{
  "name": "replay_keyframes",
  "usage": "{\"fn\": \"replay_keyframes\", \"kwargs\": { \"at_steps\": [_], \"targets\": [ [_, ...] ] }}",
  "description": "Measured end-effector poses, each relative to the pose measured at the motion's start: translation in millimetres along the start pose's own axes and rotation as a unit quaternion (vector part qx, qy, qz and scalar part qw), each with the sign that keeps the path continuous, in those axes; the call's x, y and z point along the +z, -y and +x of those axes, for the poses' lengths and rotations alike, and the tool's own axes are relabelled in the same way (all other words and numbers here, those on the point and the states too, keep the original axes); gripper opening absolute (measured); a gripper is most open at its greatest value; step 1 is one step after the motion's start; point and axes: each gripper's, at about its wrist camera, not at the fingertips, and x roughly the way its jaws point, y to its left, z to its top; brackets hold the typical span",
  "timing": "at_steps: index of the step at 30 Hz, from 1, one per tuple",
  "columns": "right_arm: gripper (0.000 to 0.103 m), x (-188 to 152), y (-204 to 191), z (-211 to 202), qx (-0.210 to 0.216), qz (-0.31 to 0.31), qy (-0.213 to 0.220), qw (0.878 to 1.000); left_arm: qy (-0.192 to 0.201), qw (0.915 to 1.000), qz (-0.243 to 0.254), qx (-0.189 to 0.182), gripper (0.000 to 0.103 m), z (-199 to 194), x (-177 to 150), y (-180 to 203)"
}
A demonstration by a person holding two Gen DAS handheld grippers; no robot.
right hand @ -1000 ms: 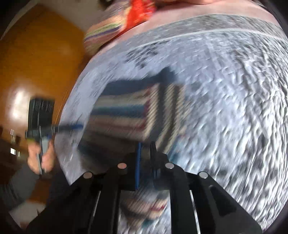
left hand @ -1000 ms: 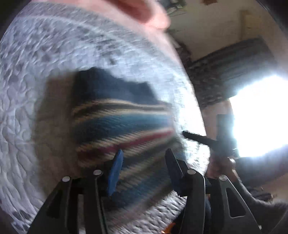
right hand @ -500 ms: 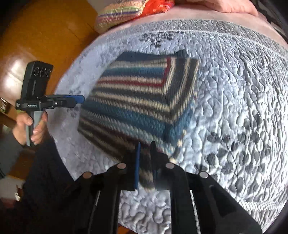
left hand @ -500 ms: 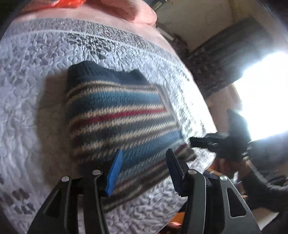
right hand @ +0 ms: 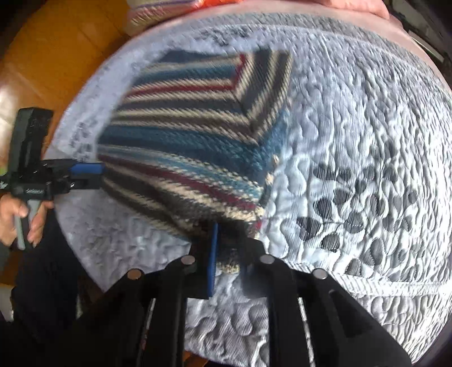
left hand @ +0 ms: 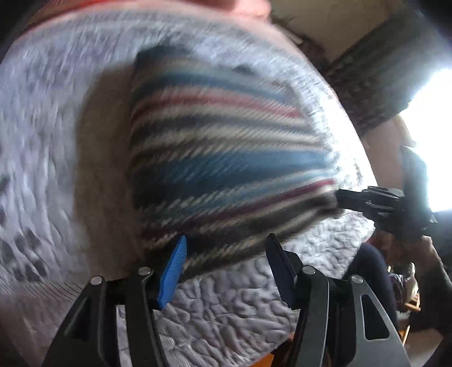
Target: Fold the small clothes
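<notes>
A folded knit sweater (left hand: 220, 158) with blue, red, cream and dark stripes lies on the quilted bedspread (left hand: 240, 305). My left gripper (left hand: 226, 254) is open, its blue pad and dark pad standing just short of the sweater's near edge with nothing between them. In the right wrist view the sweater (right hand: 192, 135) shows a diagonal fold. My right gripper (right hand: 230, 251) is shut on its near corner, and fabric shows between the fingers. The right gripper (left hand: 364, 200) also appears in the left wrist view at the sweater's right edge. The left gripper (right hand: 84, 176) sits at the sweater's left edge.
The grey-white quilted bedspread (right hand: 353, 169) covers the whole bed. A pink pillow (left hand: 243, 8) and a striped cushion (right hand: 158, 14) lie at its far end. Orange wood (right hand: 56, 56) borders the bed's left side. A dark curtain (left hand: 381, 84) and a bright window lie to the right.
Both views are blurred by motion. My left gripper has come lower and nearer the sweater's near edge, still open. My right gripper keeps hold of the sweater's corner.
</notes>
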Motion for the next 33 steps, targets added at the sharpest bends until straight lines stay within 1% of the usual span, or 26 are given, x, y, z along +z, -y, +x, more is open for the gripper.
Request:
{"fn": "replay_keyframes", "kwargs": {
  "at_steps": [1, 2, 3, 4, 5, 6, 7, 8, 9, 10, 11, 12, 13, 14, 15, 16, 17, 18, 20, 23, 24, 25, 26, 27, 31, 33],
  "targets": [
    [0.014, 1, -5, -1, -0.007, -0.005, 0.003, 1.0, 0.006, 1.0, -0.001, 0.0, 0.058, -4, -2, 3],
    [0.015, -1, -7, -7, -0.004, -0.002, 0.007, 1.0, 0.011, 0.9999, -0.002, -0.003, 0.059, -11, -5, 7],
    [0.019, -2, -10, -17, 0.003, 0.007, 0.017, 1.0, 0.021, 0.9998, -0.001, -0.006, 0.061, -21, -8, 13],
    [0.028, -4, -12, -25, 0.004, 0.012, 0.022, 1.0, 0.04, 0.9992, 0.004, 0.003, 0.067, -34, -13, 19],
    [0.033, -8, -15, -35, 0.001, 0.017, 0.03, 0.999, 0.057, 0.9982, 0.009, 0.016, 0.076, -44, -17, 24],
    [0.051, -11, -19, -43, -0.004, 0.022, 0.039, 0.999, 0.09, 0.9947, 0.016, 0.047, 0.082, -61, -25, 32],
    [0.069, -17, -25, -55, -0.014, 0.03, 0.052, 0.998, 0.121, 0.9892, 0.017, 0.081, 0.088, -77, -34, 39],
    [0.076, -25, -31, -65, -0.024, 0.037, 0.062, 0.997, 0.146, 0.9833, 0.014, 0.108, 0.089, -92, -43, 47],
    [0.084, -34, -37, -75, -0.033, 0.044, 0.073, 0.996, 0.159, 0.98, 0.01, 0.119, 0.09, -104, -52, 53],
    [0.09, -39, -43, -82, -0.038, 0.048, 0.08, 0.995, 0.17, 0.9766, 0.004, 0.132, 0.09, -114, -60, 60],
    [0.092, -47, -53, -92, -0.05, 0.053, 0.093, 0.993, 0.179, 0.9726, -0.001, 0.149, 0.09, -122, -67, 68],
    [0.093, -52, -60, -101, -0.067, 0.055, 0.101, 0.991, 0.195, 0.9651, -0.002, 0.174, 0.09, -135, -78, 79],
    [0.096, -59, -72, -112, -0.097, 0.054, 0.116, 0.987, 0.216, 0.9557, 0.002, 0.2, 0.09, -148, -90, 91],
    [0.097, -68, -83, -124, -0.122, 0.051, 0.134, 0.982, 0.23, 0.9489, 0.007, 0.216, 0.09, -158, -99, 99],
    [0.099, -72, -90, -132, -0.138, 0.052, 0.147, 0.978, 0.245, 0.9395, 0.016, 0.239, 0.091, -171, -110, 111],
    [0.1, -79, -100, -145, -0.171, 0.06, 0.165, 0.97, 0.254, 0.9344, 0.022, 0.248, 0.091, -180, -117, 120],
    [0.1, -85, -108, -156, -0.19, 0.068, 0.172, 0.964, 0.257, 0.9333, 0.023, 0.249, 0.091, -187, -121, 127],
    [0.1, -88, -113, -162, -0.191, 0.07, 0.175, 0.963, 0.253, 0.9375, 0.017, 0.239, 0.091, -194, -126, 132],
    [0.1, -97, -127, -183, -0.172, 0.07, 0.182, 0.966, 0.237, 0.9492, 0.008, 0.207, 0.091, -208, -134, 141],
    [0.1, -106, -142, -212, -0.16, 0.071, 0.191, 0.966, 0.225, 0.9546, 0.006, 0.196, 0.091, -228, -145, 155],
    [0.1, -106, -145, -217, -0.157, 0.07, 0.188, 0.967, 0.209, 0.9575, 0.015, 0.198, 0.091, -232, -148, 162],
    [0.1, -107, -150, -227, -0.157, 0.07, 0.187, 0.967, 0.199, 0.9582, 0.024, 0.204, 0.091, -236, -150, 169],
    [0.1, -109, -155, -234, -0.16, 0.07, 0.188, 0.966, 0.2, 0.9562, 0.029, 0.212, 0.091, -242, -155, 177],
    [0.1, -111, -160, -242, -0.161, 0.07, 0.191, 0.966, 0.208, 0.9517, 0.032, 0.223, 0.091, -252, -159, 185],
    [0.1, -121, -179, -267, -0.179, 0.073, 0.205, 0.959, 0.22, 0.9476, 0.026, 0.231, 0.091, -269, -166, 198],
    [0.1, -125, -186, -274, -0.187, 0.072, 0.21, 0.957, 0.222, 0.9473, 0.024, 0.23, 0.091, -274, -167, 201]
  ]
}}
